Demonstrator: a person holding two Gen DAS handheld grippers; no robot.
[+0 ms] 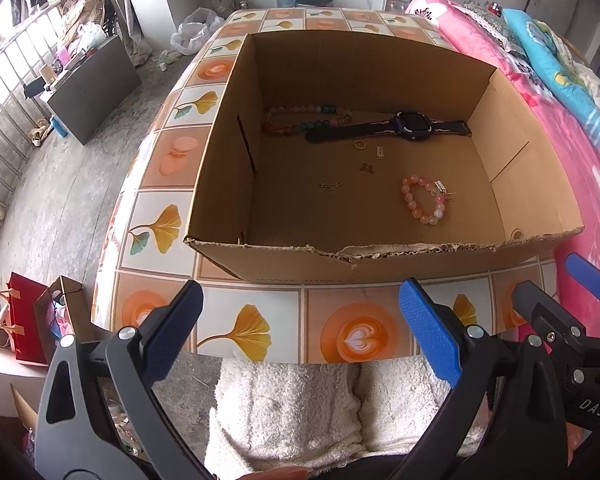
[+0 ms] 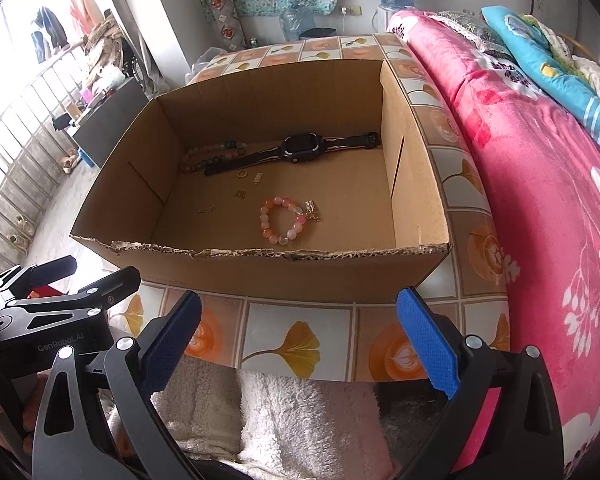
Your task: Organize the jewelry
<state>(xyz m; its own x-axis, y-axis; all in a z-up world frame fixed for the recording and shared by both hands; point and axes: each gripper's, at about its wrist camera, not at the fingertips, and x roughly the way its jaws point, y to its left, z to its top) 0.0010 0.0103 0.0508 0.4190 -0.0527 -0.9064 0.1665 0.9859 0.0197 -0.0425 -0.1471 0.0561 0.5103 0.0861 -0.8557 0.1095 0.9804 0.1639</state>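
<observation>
An open cardboard box (image 1: pixel 300 264) (image 2: pixel 260 272) stands on a tiled-pattern table (image 1: pixel 260 328) (image 2: pixel 300 344). On its floor lie a pink bead bracelet (image 1: pixel 420 200) (image 2: pixel 281 220), a black watch (image 1: pixel 414 126) (image 2: pixel 302 147), a multicoloured bead necklace (image 1: pixel 300 120) (image 2: pixel 216 154), a gold ring (image 1: pixel 359 145) (image 2: pixel 242 174) and small gold pieces (image 1: pixel 330 185) (image 2: pixel 240 194). My left gripper (image 1: pixel 300 332) hangs open before the table's near edge, holding nothing. My right gripper (image 2: pixel 300 336) is also open and empty, held just right of the left one (image 2: pixel 60 312).
A bed with a pink floral blanket (image 2: pixel 540 200) (image 1: pixel 560 128) borders the table's right side. White fluffy fabric (image 1: pixel 320 408) (image 2: pixel 280 420) lies under the grippers. Left of the table are bare floor, a dark low table (image 1: pixel 96 88) and a red bag (image 1: pixel 28 320).
</observation>
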